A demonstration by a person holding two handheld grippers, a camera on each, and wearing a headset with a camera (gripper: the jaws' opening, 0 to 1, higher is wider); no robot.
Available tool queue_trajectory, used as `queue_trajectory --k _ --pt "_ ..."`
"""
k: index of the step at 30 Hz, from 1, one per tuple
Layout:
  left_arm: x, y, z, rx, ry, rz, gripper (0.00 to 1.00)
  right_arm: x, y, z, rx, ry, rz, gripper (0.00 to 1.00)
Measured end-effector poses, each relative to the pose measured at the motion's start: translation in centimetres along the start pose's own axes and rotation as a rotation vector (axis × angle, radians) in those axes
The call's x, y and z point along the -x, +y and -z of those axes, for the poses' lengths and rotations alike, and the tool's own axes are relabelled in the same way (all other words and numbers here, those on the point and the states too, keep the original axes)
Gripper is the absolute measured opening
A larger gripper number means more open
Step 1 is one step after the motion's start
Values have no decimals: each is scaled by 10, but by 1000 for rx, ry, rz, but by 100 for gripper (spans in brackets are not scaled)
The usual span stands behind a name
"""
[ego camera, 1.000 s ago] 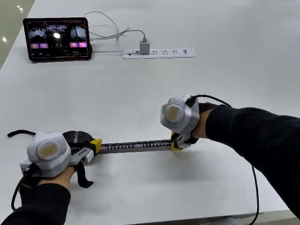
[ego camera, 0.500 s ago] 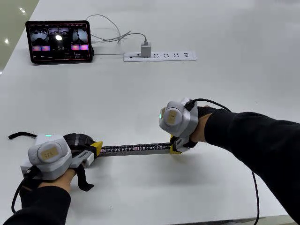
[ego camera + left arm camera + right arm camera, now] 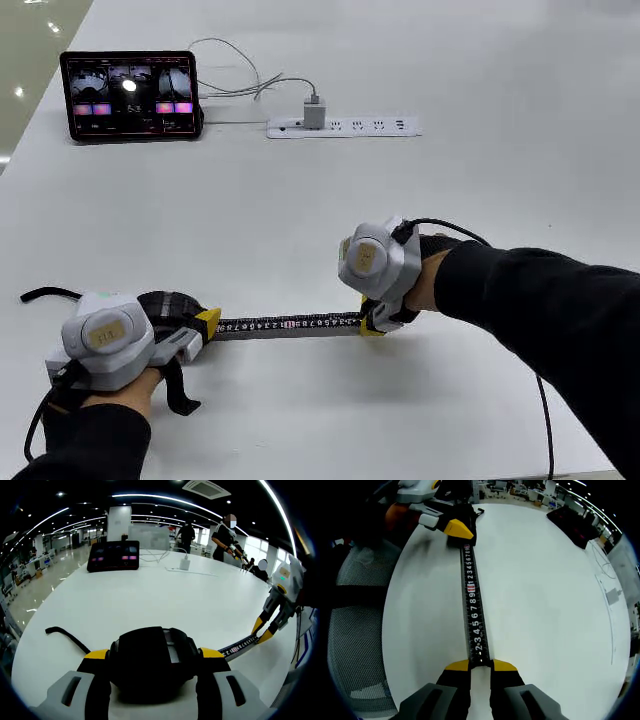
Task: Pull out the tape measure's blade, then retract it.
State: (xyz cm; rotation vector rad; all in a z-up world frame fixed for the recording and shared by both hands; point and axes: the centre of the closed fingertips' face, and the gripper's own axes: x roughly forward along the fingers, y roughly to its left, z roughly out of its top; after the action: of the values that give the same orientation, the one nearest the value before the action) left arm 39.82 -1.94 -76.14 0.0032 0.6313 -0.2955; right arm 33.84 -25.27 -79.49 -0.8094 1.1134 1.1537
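Note:
A black tape measure case (image 3: 152,660) sits between the yellow-tipped jaws of my left gripper (image 3: 190,325), which is shut on it at the table's near left. Its black wrist strap (image 3: 67,636) trails off to the left. The dark blade (image 3: 288,323) with white numerals runs flat along the table to my right gripper (image 3: 372,322). That gripper is shut on the blade's end (image 3: 480,663), with the blade (image 3: 471,600) stretching away toward the left gripper (image 3: 451,526).
A tablet (image 3: 131,95) with a lit screen stands at the far left of the white table (image 3: 300,200). A white power strip (image 3: 345,126) with a charger and cables lies behind the middle. People stand in the background of the left gripper view.
The right gripper has slid left toward the case with the blade end, so less blade lies out on the table. The head camera has tilted slightly.

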Motion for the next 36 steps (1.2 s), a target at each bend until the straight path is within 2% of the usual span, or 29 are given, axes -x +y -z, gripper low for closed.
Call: queue_trajectory --k 36 --pt "0 -1 0 5 6 3 64 -3 0 -13 -7 -7 7 10"
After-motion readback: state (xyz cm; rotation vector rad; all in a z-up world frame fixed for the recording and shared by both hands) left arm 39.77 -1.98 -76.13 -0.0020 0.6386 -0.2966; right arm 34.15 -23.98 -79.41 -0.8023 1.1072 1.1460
